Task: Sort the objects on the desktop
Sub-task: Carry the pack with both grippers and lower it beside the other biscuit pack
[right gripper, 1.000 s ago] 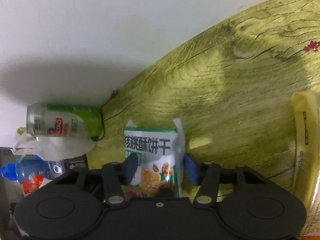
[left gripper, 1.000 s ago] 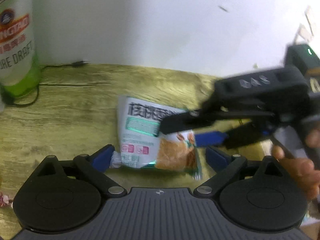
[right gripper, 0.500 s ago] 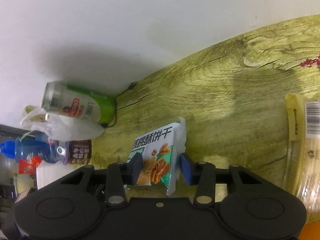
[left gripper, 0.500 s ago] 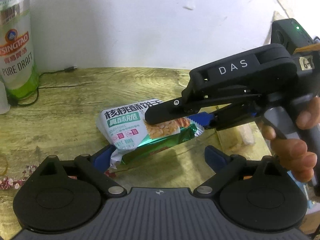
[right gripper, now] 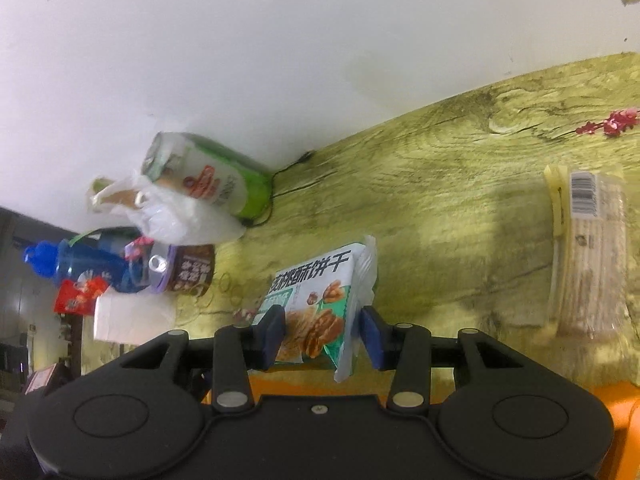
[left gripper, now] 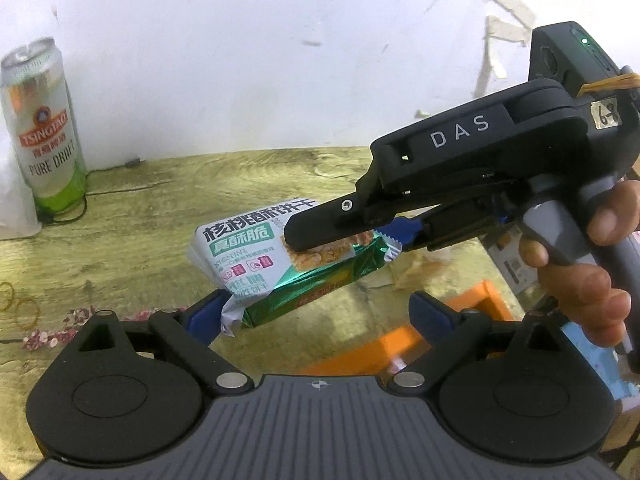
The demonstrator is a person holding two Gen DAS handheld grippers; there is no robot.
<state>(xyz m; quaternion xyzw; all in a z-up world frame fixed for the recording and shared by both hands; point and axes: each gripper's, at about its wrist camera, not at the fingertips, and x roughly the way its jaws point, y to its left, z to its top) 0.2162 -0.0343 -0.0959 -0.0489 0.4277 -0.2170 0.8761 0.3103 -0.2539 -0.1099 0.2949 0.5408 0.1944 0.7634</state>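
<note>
Our right claw (right gripper: 322, 336) is clamped on the biscuit pack (right gripper: 316, 308), lifted off the table (right gripper: 460, 208); left claw (left gripper: 316, 312) hangs apart just beneath it.

The right tongs (left gripper: 340, 236) hide part of the biscuit packet (left gripper: 256, 248).

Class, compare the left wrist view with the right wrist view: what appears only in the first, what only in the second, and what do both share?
Only the left wrist view shows the right gripper from outside, the hand holding it, and the open left gripper.

Only the right wrist view shows the blue bottle, brown cup, plastic bag and long cracker pack.

Both show the biscuit packet clamped in the right jaws, the beer can and the wooden table.
</note>
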